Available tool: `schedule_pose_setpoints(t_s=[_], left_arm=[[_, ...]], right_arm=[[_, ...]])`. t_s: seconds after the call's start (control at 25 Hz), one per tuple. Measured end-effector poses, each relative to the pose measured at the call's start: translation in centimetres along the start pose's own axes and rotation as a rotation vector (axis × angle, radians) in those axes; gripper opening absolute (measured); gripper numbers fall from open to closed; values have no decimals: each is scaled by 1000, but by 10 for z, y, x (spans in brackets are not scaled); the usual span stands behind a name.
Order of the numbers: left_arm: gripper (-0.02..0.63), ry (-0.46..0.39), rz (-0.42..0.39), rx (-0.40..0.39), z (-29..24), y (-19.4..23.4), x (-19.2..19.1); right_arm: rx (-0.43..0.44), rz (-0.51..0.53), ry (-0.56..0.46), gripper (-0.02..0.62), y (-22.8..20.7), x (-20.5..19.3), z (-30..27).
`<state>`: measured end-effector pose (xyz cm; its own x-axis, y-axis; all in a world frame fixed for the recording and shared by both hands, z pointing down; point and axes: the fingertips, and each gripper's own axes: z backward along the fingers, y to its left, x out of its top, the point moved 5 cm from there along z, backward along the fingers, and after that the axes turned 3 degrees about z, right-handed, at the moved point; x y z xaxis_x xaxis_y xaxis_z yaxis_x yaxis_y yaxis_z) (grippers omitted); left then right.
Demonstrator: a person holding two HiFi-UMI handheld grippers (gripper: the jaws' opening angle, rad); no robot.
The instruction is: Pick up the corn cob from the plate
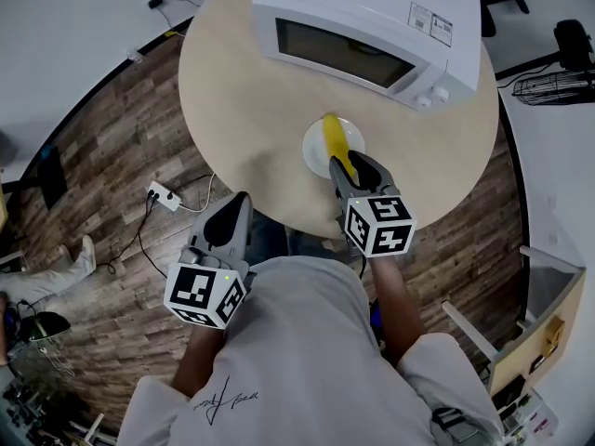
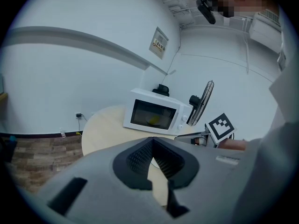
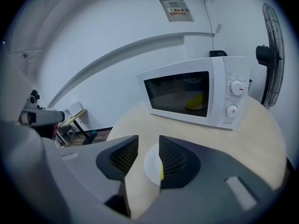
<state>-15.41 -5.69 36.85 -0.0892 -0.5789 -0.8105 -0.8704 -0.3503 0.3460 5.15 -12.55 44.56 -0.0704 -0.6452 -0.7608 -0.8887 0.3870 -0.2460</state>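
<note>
A yellow corn cob (image 1: 333, 137) lies on a small white plate (image 1: 313, 152) on the round table, just in front of the microwave. My right gripper (image 1: 353, 167) hovers over the cob's near end with its jaws apart. In the right gripper view, the plate (image 3: 152, 164) shows through the gap of that gripper (image 3: 148, 143), and a sliver of the corn cob (image 3: 161, 171) peeks beside the right pad; nothing is clamped. My left gripper (image 1: 228, 214) hangs off the table's near edge, its tips (image 2: 152, 143) meeting, empty.
A white microwave (image 1: 367, 31) stands at the back of the beige table (image 1: 251, 110), something yellow inside it (image 3: 198, 99). A standing fan (image 3: 271, 50) is at the far right. A power strip (image 1: 163, 195) and cables lie on the wooden floor to the left.
</note>
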Motion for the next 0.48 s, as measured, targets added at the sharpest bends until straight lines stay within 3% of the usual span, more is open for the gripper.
schedule_pose_setpoints(t_s=[0.48], left_arm=[[-8, 20, 6, 1, -9, 7, 3]], right_arm=[[-25, -11, 54, 164, -13, -10, -23]])
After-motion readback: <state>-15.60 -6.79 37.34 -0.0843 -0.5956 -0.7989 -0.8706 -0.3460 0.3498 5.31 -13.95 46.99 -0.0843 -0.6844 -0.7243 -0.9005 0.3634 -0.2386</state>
